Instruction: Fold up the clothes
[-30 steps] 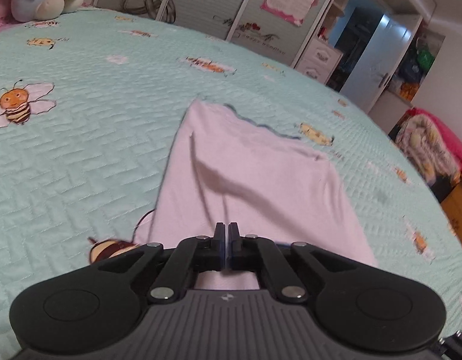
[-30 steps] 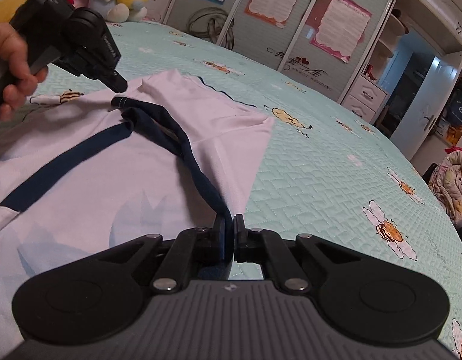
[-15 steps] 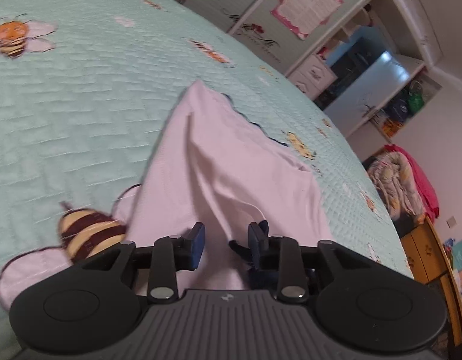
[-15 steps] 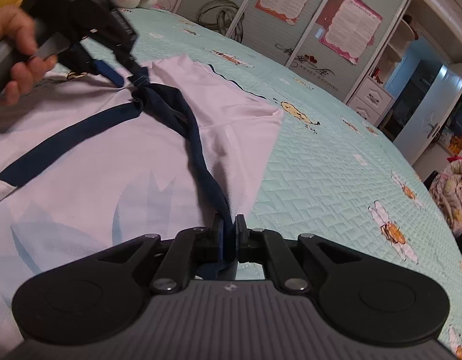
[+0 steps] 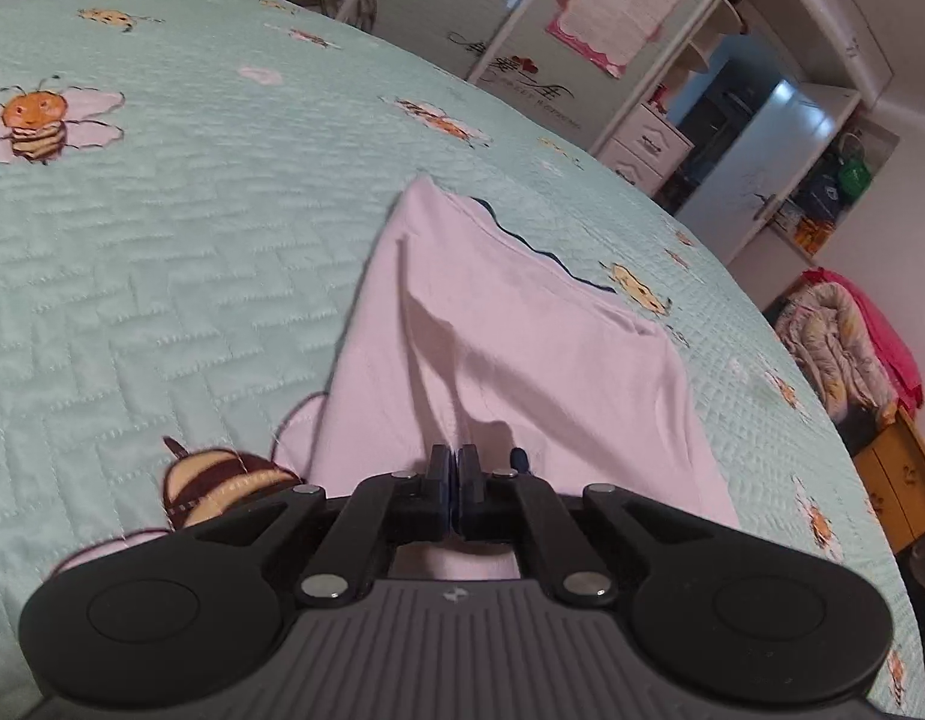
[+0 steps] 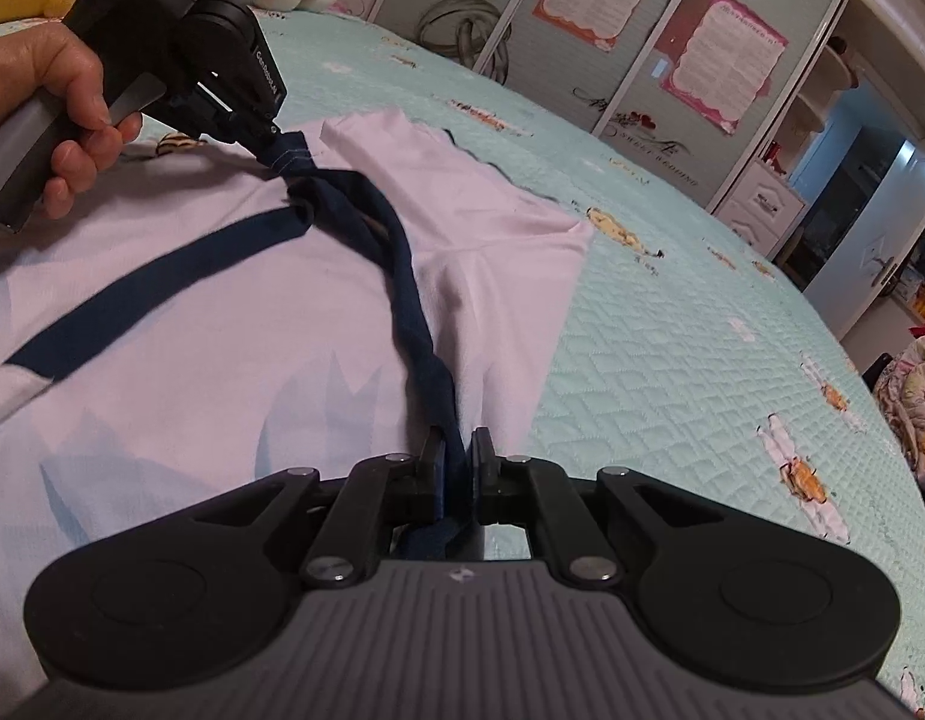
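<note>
A mint bee-print quilt (image 5: 162, 276) is lying across the bed, with wide bare room far and right of the garment and its edge dropping toward the cabinets. A white T-shirt (image 6: 222, 330) is lying spread on it, partly gathered, not yet a compact fold. Its navy collar band (image 6: 402, 276) is stretching between the left gripper (image 6: 276, 141) and right gripper (image 6: 456, 450), both clamping it.

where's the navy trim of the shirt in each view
Left wrist: only a thin navy trim line along the white shirt's far edge.
Right wrist: navy trim runs mid-frame from the left tongs to the right tongs.
Shared landmark: pink poster.
</note>
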`<action>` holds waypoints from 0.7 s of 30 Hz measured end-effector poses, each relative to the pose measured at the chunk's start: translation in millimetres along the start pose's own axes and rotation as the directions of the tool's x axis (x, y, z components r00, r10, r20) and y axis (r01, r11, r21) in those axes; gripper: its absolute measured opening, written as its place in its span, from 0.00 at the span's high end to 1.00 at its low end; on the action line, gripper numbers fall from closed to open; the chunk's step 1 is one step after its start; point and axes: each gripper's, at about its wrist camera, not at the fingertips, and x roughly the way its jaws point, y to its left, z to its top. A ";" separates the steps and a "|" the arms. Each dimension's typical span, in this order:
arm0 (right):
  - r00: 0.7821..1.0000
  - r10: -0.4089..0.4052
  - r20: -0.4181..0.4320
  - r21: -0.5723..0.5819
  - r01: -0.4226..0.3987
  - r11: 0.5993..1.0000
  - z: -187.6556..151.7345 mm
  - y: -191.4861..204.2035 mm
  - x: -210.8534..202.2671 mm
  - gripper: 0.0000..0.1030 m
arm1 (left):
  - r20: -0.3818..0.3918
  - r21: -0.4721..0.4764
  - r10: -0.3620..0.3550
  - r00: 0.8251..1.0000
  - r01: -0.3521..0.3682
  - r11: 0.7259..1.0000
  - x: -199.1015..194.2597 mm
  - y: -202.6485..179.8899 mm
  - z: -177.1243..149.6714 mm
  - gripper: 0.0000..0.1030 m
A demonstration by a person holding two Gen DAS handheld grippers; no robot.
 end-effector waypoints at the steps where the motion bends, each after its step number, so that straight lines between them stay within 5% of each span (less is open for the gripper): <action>1: 1.000 0.007 -0.003 0.003 -0.007 1.000 -1.3 -1.7 -0.4 0.94 | 0.003 0.023 0.010 1.000 -0.010 1.000 -0.7 -2.4 -1.5 0.97; 3: 1.000 0.031 0.000 0.041 -0.031 0.999 -2.5 -8.4 -0.9 0.92 | 0.037 0.046 0.085 0.996 -0.087 0.995 -6.4 -6.4 -2.6 0.92; 6: 0.990 0.141 0.020 0.200 -0.142 0.970 -4.9 -34.4 -4.4 0.77 | 0.148 0.039 0.191 0.970 -0.198 0.979 -28.7 -14.8 -2.1 0.74; 10: 0.958 0.236 0.160 0.502 -0.285 0.816 -7.4 -98.7 -2.2 0.65 | 0.315 0.056 0.142 0.938 -0.168 0.984 -40.3 -36.4 4.2 0.60; 12: 0.959 0.206 0.192 0.597 -0.281 0.751 2.5 -130.6 18.5 0.65 | 0.328 0.038 0.127 0.936 -0.147 0.988 -37.1 -34.0 2.7 0.52; 16: 0.977 0.140 0.159 0.606 -0.208 0.768 45.4 -170.4 92.7 0.65 | 0.320 -0.011 0.104 0.942 -0.106 0.994 -26.9 -22.4 -2.8 0.55; 21: 0.985 0.135 0.108 0.677 -0.172 0.716 91.3 -201.9 196.6 0.65 | 0.313 -0.074 0.074 0.947 -0.054 0.996 -14.2 -7.9 -9.6 0.54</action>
